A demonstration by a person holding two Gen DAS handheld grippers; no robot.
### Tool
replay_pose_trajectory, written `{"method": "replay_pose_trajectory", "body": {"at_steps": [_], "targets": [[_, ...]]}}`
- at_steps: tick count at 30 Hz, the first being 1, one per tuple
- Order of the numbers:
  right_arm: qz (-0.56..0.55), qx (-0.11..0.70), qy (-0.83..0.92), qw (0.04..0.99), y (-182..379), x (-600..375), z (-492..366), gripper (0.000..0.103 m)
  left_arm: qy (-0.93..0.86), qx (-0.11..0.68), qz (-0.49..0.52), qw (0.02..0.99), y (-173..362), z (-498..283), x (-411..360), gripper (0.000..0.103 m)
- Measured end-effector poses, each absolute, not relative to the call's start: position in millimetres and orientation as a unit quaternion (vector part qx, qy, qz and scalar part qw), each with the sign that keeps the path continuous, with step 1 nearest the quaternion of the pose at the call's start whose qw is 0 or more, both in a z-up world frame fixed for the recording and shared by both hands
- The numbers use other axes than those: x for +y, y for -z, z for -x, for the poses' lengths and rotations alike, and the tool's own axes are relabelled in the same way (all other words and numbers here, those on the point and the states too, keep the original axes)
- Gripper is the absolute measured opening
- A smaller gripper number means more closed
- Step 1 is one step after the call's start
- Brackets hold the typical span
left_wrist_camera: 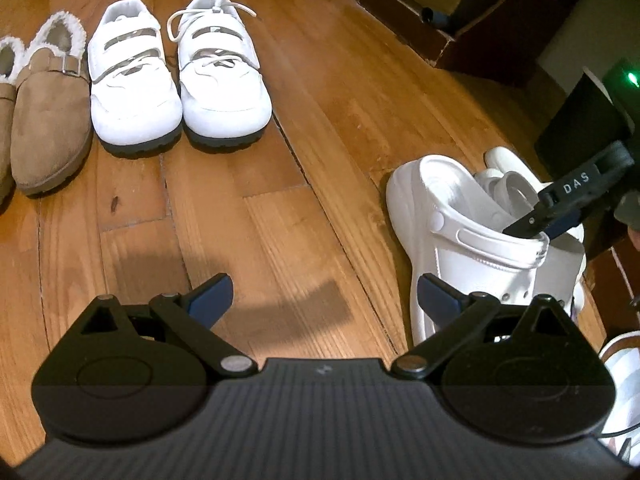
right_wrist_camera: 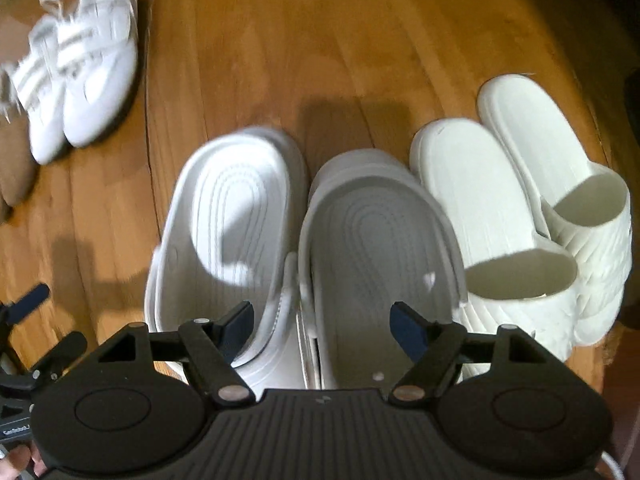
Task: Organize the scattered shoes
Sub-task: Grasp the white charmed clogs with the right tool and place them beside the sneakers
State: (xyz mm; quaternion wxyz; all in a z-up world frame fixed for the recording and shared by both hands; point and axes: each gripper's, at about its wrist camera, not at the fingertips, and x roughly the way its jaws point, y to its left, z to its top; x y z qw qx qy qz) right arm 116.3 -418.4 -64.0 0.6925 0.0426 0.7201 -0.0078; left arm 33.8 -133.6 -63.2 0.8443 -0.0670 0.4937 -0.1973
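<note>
Right tool (right_wrist_camera: 324,330): hung jaws apart, clamped on nothing, pointed down over the white clogs (right_wrist_camera: 372,264), one finger above each clog, with the two touching inner walls between the pads. Left tool (left_wrist_camera: 326,298): likewise stood apart and empty, low over bare wooden floor (left_wrist_camera: 280,184), just beside the nearer clog.

Judged the step in hand as the pick-up of the clogs, probably both taken as one. Found them side by side, touching, on the floor right under the right tool, with the white slides (right_wrist_camera: 492,200) close against the right-hand clog. Next move, by that reading: needed a descent to bring the pads either side of both inner walls, then a firm squeeze, then a lift and a carry to the open floor right of the white sneakers (left_wrist_camera: 180,88), toes set in line with that row. Called for care not to drag the slides along. Could not tell whether the fingers already touched the clog rims.

Counted, by kind: two white clogs; two white slides; two white sneakers, laced and strapped, set neatly together; two tan fur-lined slippers (left_wrist_camera: 48,120), one cut by the edge of view, just left of the sneakers. Eight shoes, four pairs; two pairs lined up, two yet to be placed
</note>
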Motion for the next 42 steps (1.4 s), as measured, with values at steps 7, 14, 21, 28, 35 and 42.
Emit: {"method": "replay_pose_trajectory", "body": {"at_steps": [7,14,21,28,35,42], "targets": [[-0.092,0.784,0.024,0.614,94,-415,-124,0.044,0.193,0.501,0.062,0.841,69,-36,-135,0.1],[-0.086,0.769,0.01,0.633,85,-414,-113,0.029,0.188,0.501,0.087,0.84,69,-39,-126,0.1],[-0.13,0.756,0.007,0.642,76,-418,-119,0.026,0.18,0.501,0.107,0.84,67,-39,-116,0.1],[-0.173,0.713,0.005,0.679,55,-406,-176,0.024,0.16,0.499,0.125,0.843,65,-42,-98,0.1],[-0.127,0.661,0.03,0.738,27,-358,-283,0.024,0.185,0.488,0.133,0.842,61,-32,-84,0.1],[-0.054,0.619,0.067,0.781,23,-298,-354,0.024,0.176,0.481,0.125,0.85,74,-50,-69,0.1]]}}
